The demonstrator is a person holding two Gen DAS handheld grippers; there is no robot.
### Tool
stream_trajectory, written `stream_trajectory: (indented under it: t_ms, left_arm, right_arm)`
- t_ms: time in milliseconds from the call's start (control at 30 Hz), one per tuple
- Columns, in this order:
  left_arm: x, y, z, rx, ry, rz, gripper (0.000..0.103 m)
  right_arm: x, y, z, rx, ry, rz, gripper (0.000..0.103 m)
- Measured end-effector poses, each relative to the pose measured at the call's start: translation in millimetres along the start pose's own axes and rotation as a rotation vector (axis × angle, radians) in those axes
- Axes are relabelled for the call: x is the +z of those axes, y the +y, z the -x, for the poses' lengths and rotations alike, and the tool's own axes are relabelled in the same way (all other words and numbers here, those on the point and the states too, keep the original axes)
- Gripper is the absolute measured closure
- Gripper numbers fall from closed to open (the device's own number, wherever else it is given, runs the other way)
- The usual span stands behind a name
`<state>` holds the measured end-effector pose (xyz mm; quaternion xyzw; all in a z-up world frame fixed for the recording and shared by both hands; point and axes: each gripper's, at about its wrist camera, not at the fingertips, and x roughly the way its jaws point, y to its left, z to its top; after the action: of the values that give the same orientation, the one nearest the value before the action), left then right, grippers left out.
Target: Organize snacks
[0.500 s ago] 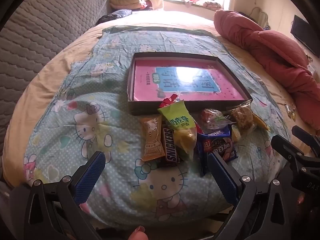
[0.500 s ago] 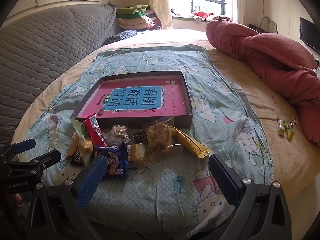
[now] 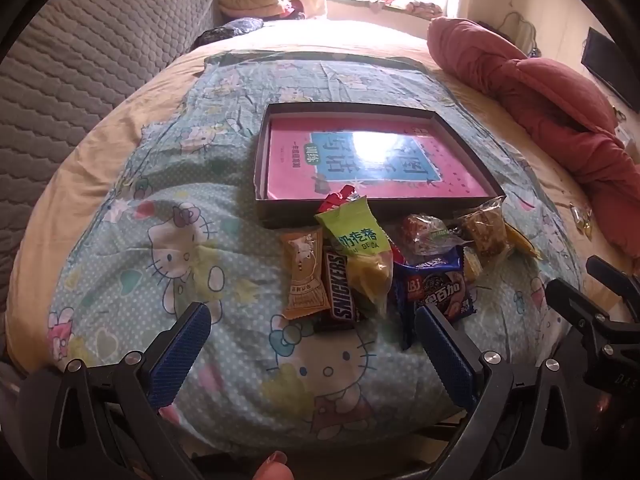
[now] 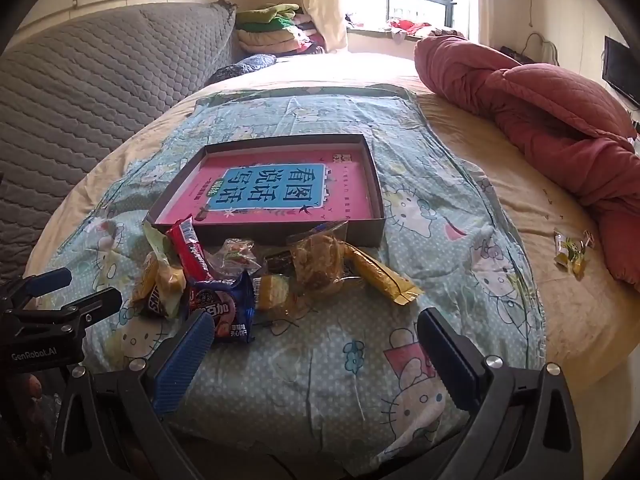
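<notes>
Both wrist views angled down, sharing snack pile (image 3: 384, 268) (image 4: 248, 276)

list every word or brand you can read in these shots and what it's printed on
"SNICKERS" on the brown bar wrapper.
"看图说写话" on the pink book cover inside the shallow box.
"奶疙瘩" on the green snack pack; the Latin letters below it are too blurred.
"百加" on the blue biscuit pack; the rest is unclear.
"GenRobot.AI" on the left gripper.
Red stick pack: print unreadable.
</notes>
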<state>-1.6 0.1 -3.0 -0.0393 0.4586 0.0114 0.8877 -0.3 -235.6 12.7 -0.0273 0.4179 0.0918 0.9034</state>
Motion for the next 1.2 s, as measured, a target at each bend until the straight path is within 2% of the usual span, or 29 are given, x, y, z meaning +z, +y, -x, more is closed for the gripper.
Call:
stream_trajectory:
  t_ms: [1200]
  left_arm:
    - [0.3,-0.8,-0.4,-0.019,0.012,0.005,0.001]
  right_arm:
    - [1.5,-3.5,0.5,0.0,-0.013,-0.014,0.001]
